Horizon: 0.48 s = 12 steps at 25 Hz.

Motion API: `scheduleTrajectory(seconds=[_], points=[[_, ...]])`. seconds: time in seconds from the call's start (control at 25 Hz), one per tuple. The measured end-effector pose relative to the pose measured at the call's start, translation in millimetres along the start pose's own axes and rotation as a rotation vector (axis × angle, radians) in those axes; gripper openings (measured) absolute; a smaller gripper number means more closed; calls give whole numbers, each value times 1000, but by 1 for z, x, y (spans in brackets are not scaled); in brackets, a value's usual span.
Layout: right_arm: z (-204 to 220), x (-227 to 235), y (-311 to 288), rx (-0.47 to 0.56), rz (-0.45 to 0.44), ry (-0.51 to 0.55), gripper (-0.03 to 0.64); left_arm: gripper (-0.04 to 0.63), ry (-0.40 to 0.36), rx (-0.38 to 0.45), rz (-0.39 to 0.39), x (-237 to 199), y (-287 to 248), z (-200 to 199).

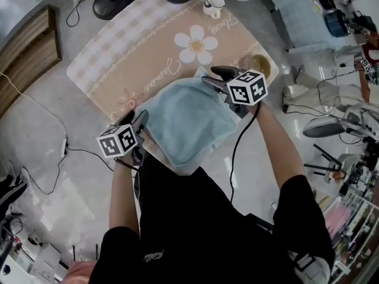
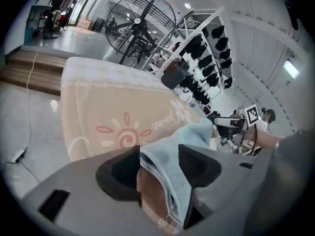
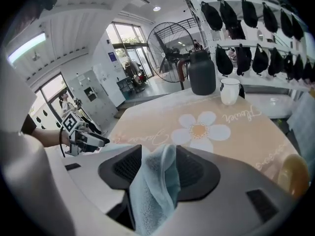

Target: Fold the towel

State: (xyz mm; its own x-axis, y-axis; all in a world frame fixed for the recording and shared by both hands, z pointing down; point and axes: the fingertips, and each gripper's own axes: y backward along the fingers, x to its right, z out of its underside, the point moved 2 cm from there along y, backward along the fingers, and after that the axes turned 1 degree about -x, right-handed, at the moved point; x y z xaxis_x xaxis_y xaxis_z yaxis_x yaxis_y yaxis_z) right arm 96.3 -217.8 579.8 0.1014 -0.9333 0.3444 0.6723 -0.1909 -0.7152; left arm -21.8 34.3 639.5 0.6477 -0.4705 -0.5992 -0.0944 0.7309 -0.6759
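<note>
Both jaws pinching towel (image 1: 186, 120) (left gripper (image 2: 160, 167), right gripper (image 3: 160, 171))

The room is bright all over, and shadows are faint. Light comes from above: a long ceiling light (image 3: 27, 45) glows white. The windows (image 3: 125, 33) behind are washed out. A white spot of glare sits on the grey floor (image 2: 53, 104). Both gripper views are round with black corners, and straight lines bend near the edges. The head view bends too. Far things look sharp.
</note>
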Motion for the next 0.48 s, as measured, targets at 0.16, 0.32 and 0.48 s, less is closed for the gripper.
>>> scheduleTrajectory(seconds=[0.16, 0.32, 0.48], points=[[0, 7, -16, -39, 1, -67, 218, 244, 58, -2, -3, -7, -7, -2], [7, 12, -29, -80, -3, -169, 218, 238, 121, -25, -3, -12, -13, 1], [12, 14, -37, -108, -34, -293, 200, 214, 199, -37, 7, -15, -16, 3]])
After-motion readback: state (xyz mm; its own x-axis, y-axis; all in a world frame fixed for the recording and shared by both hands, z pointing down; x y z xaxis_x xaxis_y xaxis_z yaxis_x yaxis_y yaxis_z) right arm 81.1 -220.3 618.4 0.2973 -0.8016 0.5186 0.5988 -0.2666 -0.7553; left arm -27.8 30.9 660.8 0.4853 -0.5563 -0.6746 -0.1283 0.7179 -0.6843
